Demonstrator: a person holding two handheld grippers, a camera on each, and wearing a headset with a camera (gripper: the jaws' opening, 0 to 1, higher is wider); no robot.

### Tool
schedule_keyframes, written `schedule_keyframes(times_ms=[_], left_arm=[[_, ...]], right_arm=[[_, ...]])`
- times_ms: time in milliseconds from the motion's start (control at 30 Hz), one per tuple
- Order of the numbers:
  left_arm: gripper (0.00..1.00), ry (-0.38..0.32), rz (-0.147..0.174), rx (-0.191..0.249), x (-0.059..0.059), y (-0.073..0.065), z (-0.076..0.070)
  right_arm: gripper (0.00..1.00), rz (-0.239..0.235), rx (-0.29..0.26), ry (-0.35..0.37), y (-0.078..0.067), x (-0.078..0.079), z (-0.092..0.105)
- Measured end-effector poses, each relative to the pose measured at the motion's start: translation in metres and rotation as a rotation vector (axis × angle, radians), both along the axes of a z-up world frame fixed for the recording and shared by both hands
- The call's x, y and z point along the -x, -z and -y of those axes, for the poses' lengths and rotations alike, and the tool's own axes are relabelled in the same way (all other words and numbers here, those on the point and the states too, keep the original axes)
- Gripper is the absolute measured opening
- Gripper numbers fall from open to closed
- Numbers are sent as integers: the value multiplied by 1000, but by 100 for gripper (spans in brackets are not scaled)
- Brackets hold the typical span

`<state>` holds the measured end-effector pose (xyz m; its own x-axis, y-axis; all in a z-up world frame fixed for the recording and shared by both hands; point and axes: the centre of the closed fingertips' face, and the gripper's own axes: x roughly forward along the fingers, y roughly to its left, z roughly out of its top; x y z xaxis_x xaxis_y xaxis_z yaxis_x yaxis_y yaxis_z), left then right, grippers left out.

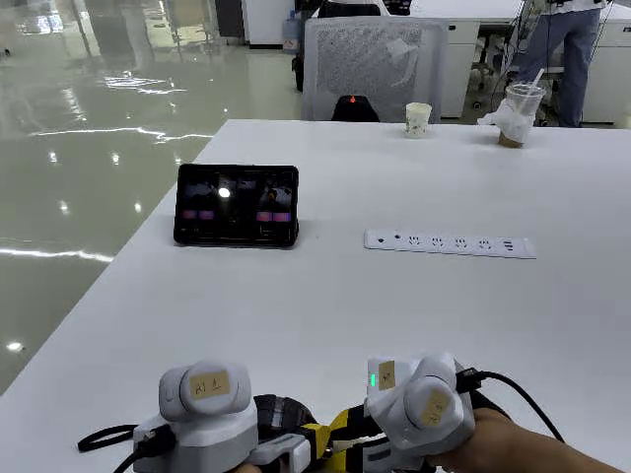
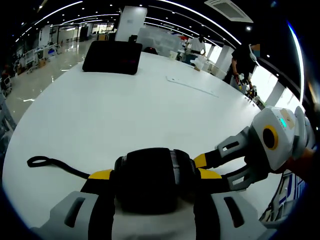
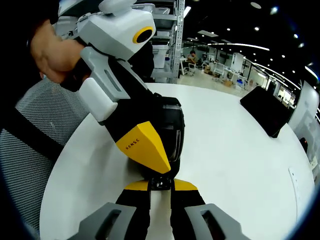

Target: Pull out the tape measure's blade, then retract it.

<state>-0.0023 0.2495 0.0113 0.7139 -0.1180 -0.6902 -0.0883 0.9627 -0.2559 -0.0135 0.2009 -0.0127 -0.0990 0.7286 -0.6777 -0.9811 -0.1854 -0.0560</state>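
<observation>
Clamping the black round tape measure [image 3: 167, 131] between its jaws, the left claw [image 2: 155, 176] steadies it; the right claw [image 3: 160, 190] pinches the blade tip [image 3: 160, 183]; pulling and retracting remain.

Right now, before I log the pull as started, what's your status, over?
Left hand-held gripper shut on tape measure body. Right hand-held gripper pinching blade tip at the case, blade not yet drawn. Strap loose on table, off to the side.

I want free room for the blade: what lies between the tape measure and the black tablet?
Only bare white table, as the head view shows, between the tape measure and the tablet.
</observation>
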Motion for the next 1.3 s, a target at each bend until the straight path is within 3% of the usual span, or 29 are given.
schedule_keyframes(times_ms=[1300], left_arm=[[61, 3, -2, -1, 0, 0, 0]], right_arm=[[13, 32, 19, -2, 1, -1, 2]])
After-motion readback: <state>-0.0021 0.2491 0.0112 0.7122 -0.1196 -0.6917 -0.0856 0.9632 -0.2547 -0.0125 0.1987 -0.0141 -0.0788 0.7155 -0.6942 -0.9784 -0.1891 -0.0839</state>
